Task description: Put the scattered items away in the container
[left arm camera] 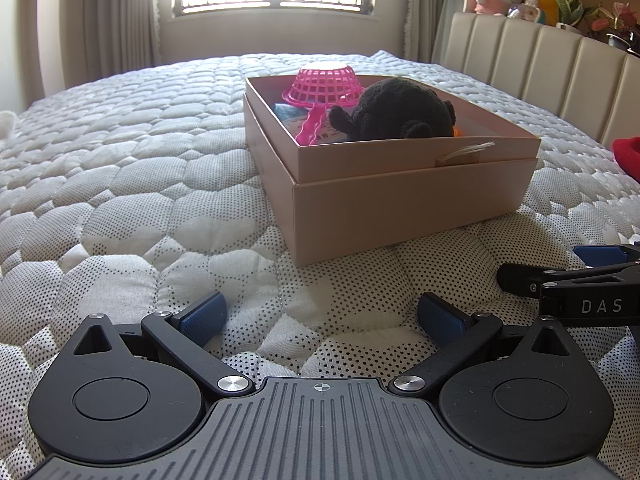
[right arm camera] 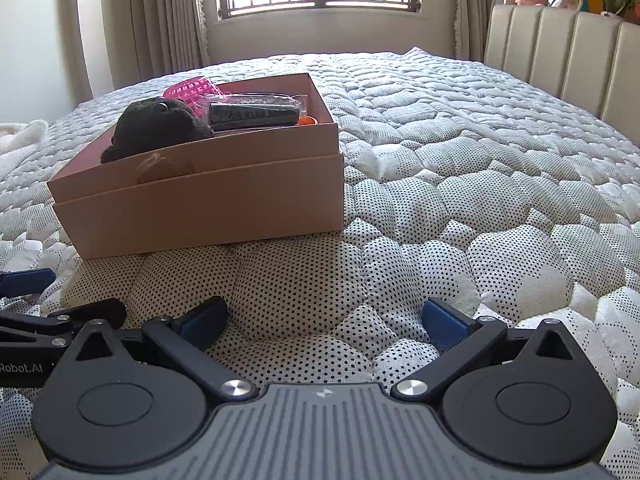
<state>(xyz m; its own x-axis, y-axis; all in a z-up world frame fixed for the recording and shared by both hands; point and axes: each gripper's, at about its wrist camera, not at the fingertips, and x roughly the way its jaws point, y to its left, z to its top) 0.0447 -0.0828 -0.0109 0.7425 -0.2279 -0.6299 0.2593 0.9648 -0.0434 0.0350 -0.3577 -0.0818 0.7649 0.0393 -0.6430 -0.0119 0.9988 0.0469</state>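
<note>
Much of what sits inside the box [left arm camera: 400,200] stays hidden behind its near wall: the black plush toy [left arm camera: 394,110] shows only its upper half, and the orange thing [left arm camera: 457,131] behind it is a mere sliver (too little to name). The pink basket [left arm camera: 326,82] covers whatever lies beneath it, and the printed card [left arm camera: 326,130] there is too small to read. A red object [left arm camera: 628,156] is cut off by the right edge. In the right wrist view the wrapped dark item [right arm camera: 256,114] has lettering too blurred to make out.
</note>
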